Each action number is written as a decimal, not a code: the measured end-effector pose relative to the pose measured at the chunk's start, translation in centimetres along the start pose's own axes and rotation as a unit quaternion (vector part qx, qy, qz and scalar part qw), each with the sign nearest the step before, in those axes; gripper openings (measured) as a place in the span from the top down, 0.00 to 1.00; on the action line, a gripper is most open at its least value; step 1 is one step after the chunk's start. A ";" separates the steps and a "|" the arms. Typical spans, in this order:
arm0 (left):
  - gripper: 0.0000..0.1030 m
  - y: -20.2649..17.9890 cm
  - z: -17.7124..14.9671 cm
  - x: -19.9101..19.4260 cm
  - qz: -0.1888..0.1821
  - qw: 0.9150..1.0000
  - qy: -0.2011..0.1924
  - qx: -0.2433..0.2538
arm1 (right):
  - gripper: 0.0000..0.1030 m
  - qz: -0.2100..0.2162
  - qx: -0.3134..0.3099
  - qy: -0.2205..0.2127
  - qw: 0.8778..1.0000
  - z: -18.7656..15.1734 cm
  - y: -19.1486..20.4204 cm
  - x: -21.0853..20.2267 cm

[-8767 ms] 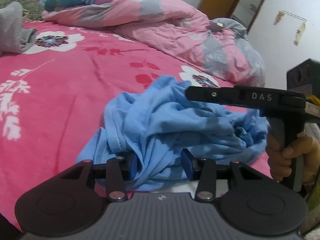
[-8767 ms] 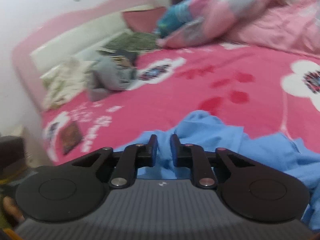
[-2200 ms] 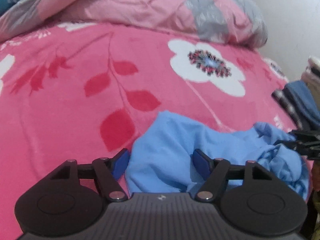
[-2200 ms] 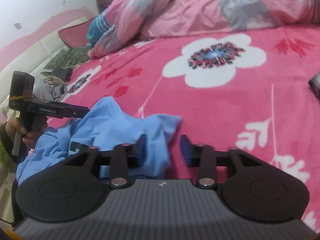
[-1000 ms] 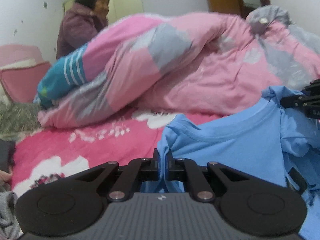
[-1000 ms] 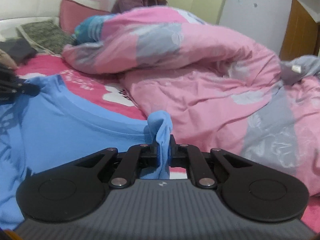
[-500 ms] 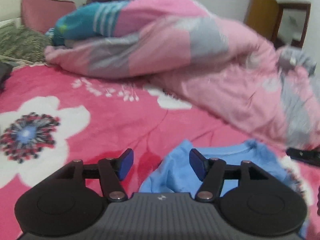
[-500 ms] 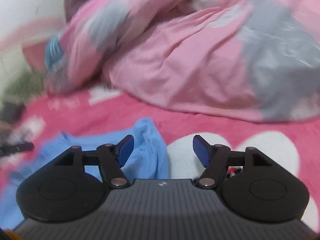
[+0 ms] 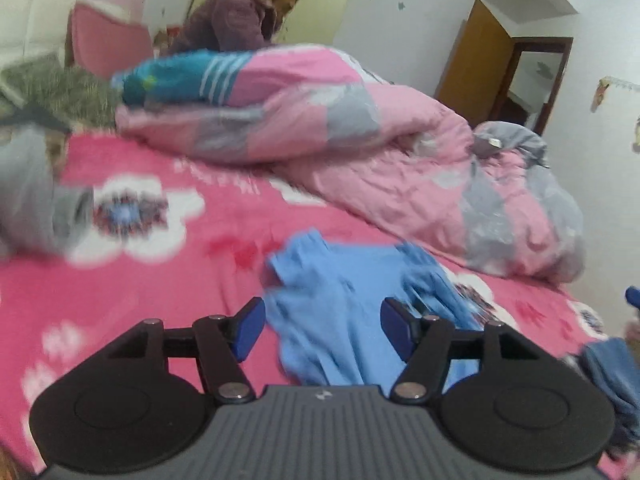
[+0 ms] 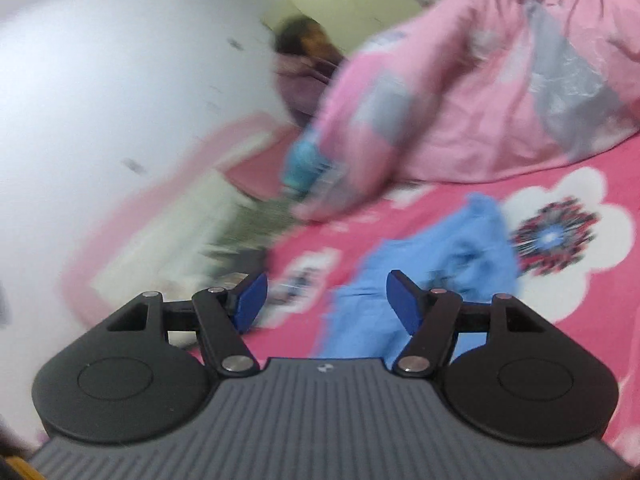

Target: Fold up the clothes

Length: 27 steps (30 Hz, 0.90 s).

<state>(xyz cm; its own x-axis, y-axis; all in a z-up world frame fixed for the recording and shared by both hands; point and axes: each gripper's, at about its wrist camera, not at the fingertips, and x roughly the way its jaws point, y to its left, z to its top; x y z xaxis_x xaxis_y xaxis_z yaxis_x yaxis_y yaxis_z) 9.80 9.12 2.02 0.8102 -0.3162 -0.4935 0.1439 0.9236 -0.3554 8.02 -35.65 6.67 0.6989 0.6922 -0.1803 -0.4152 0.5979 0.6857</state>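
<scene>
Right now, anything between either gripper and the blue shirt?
Nothing visible. The blue shirt lies on the pink bedspread just ahead of the open left gripper and right gripper; the quilt sits behind it.

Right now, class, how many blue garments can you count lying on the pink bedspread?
2: a light blue shirt spread mid-bed, just ahead of the camera, and a darker blue garment at the bed's right edge. Others may be hidden beyond the frame.
</scene>
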 end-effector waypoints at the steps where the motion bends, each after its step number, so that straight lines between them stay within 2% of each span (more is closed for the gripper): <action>1: 0.37 0.0 -1.0 -0.3 -0.010 1.000 0.007 -0.012 | 0.36 0.013 0.005 -0.004 1.000 -0.6 0.8 -1.0; 4: 0.37 -0.9 -3.6 0.0 -0.039 0.998 0.041 -0.012 | 0.36 -0.001 0.001 0.002 1.000 -2.8 2.4 -2.0; 6: 0.37 -2.1 -4.6 0.6 -0.040 0.998 0.052 0.009 | 0.36 -0.046 -0.006 0.013 0.999 -4.0 2.2 -1.0; 8: 0.37 -3.6 -5.1 1.1 -0.040 0.997 0.047 0.049 | 0.36 -0.097 -0.023 0.026 0.995 -4.8 1.6 0.8; 12: 0.37 -5.6 -4.5 3.0 -0.043 0.993 0.015 0.108 | 0.39 -0.192 -0.123 0.039 0.973 -6.0 0.5 5.6; 15: 0.40 -6.4 -3.8 5.9 -0.031 0.991 -0.007 0.133 | 0.48 -0.238 -0.210 0.046 0.947 -6.2 -0.7 10.0; 17: 0.47 -6.7 -3.5 8.1 -0.023 0.988 -0.006 0.151 | 0.57 -0.259 -0.242 0.050 0.934 -5.7 -2.3 13.1; 19: 0.55 -6.6 -3.2 10.1 -0.022 0.986 -0.001 0.164 | 0.65 -0.273 -0.253 0.059 0.926 -5.1 -4.2 16.1; 23: 0.61 -5.7 -3.7 13.1 -0.020 0.984 0.012 0.177 | 0.66 -0.304 -0.266 0.096 0.910 -4.4 -8.3 21.7; 25: 0.61 -5.0 -4.4 14.2 -0.017 0.983 0.020 0.183 | 0.66 -0.326 -0.267 0.121 0.899 -4.5 -10.4 23.7; 26: 0.62 -4.6 -4.7 14.4 -0.019 0.983 0.024 0.181 | 0.66 -0.329 -0.262 0.126 0.899 -4.4 -11.3 24.2; 27: 0.62 -4.2 -4.8 14.6 -0.024 0.984 0.027 0.174 | 0.75 -0.324 -0.252 0.126 0.903 -4.2 -12.0 24.3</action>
<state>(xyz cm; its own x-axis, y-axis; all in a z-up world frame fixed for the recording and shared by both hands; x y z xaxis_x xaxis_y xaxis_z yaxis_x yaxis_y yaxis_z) 18.28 -0.40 -7.51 0.7677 -0.3629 -0.5281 0.3738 0.9230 -0.0908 27.55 -24.30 -8.93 0.7618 0.1628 -0.6270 -0.2233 0.9746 -0.0184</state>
